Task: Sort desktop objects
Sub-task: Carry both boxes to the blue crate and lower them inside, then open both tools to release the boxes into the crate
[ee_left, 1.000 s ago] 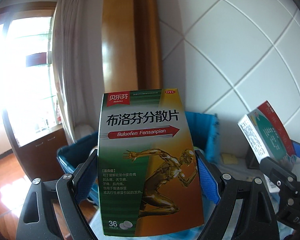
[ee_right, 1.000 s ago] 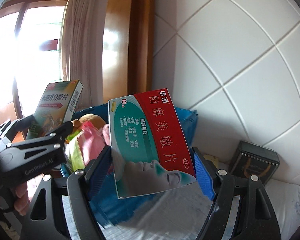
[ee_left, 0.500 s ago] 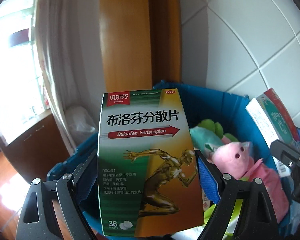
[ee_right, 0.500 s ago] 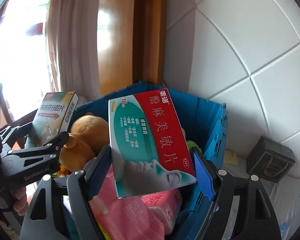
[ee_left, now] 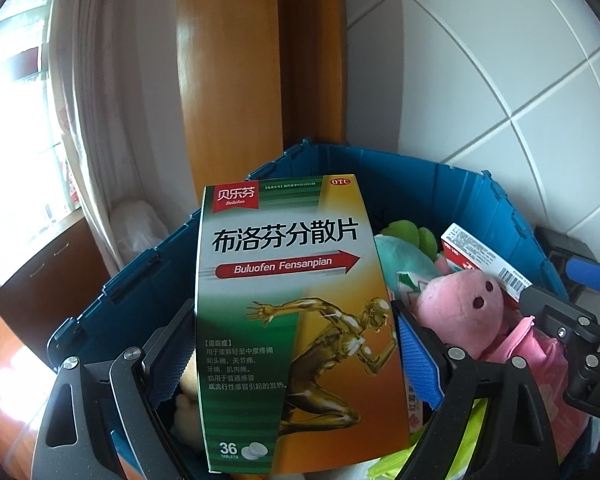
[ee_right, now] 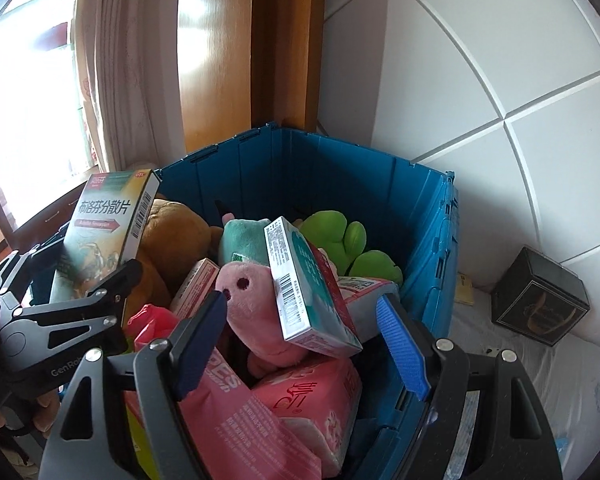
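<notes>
My left gripper (ee_left: 296, 356) is shut on a green and orange ibuprofen box (ee_left: 292, 304), held upright over the near left side of the blue crate (ee_left: 452, 200); the box also shows in the right wrist view (ee_right: 108, 224). My right gripper (ee_right: 300, 340) is open over the crate (ee_right: 340, 168). The red and teal medicine box (ee_right: 308, 292) lies tilted on the toys between and beyond its fingers, free of the pads. It also shows in the left wrist view (ee_left: 480, 264).
The crate holds a pink plush (ee_right: 260, 300), a brown plush (ee_right: 176, 240), green plush (ee_right: 340, 240), a teal plush (ee_right: 244, 240) and pink wipe packs (ee_right: 300, 408). A black box (ee_right: 540, 292) sits on the white cloth at right. Tiled wall behind.
Both grippers moved down over the crate. My right gripper opened and let go of the red and teal box, which dropped onto the toys. The left still holds its box.
</notes>
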`<act>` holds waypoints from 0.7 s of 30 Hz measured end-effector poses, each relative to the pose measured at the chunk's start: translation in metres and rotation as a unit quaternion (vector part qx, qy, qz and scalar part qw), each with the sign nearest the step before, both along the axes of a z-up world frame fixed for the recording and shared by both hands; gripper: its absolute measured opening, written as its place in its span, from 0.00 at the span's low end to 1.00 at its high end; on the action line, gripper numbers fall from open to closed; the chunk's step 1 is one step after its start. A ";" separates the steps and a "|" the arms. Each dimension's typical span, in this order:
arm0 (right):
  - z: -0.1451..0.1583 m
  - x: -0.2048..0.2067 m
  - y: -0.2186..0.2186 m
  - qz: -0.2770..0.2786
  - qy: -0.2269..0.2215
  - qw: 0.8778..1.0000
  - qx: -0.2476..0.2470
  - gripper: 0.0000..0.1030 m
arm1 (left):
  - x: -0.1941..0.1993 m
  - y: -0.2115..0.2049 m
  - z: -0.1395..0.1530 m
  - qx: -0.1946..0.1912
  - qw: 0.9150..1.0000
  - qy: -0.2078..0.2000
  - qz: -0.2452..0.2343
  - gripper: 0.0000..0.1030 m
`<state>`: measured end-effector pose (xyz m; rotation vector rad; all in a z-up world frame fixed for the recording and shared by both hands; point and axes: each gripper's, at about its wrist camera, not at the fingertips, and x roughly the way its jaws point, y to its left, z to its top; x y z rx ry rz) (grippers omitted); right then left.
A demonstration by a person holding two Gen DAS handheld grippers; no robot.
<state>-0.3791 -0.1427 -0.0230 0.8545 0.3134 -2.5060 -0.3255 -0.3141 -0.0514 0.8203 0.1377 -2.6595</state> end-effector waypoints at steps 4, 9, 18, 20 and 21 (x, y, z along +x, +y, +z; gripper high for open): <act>0.007 0.012 0.003 0.002 0.011 1.000 -0.011 0.75 | 0.011 0.004 0.009 0.003 1.000 0.004 0.004 0.90; 0.019 0.025 0.011 -0.001 0.027 0.999 -0.022 0.85 | 0.027 0.004 0.023 -0.005 1.000 0.027 0.014 0.93; 0.030 0.056 0.029 -0.010 0.042 0.999 -0.028 0.85 | 0.050 0.002 0.040 -0.005 0.999 0.043 0.022 0.95; 0.031 0.060 0.031 -0.014 0.042 0.999 -0.026 0.85 | 0.058 0.006 0.040 -0.006 0.999 0.043 0.018 0.95; 0.031 0.063 0.032 -0.015 0.042 0.999 -0.025 0.85 | 0.061 0.008 0.039 -0.007 0.999 0.043 0.016 0.95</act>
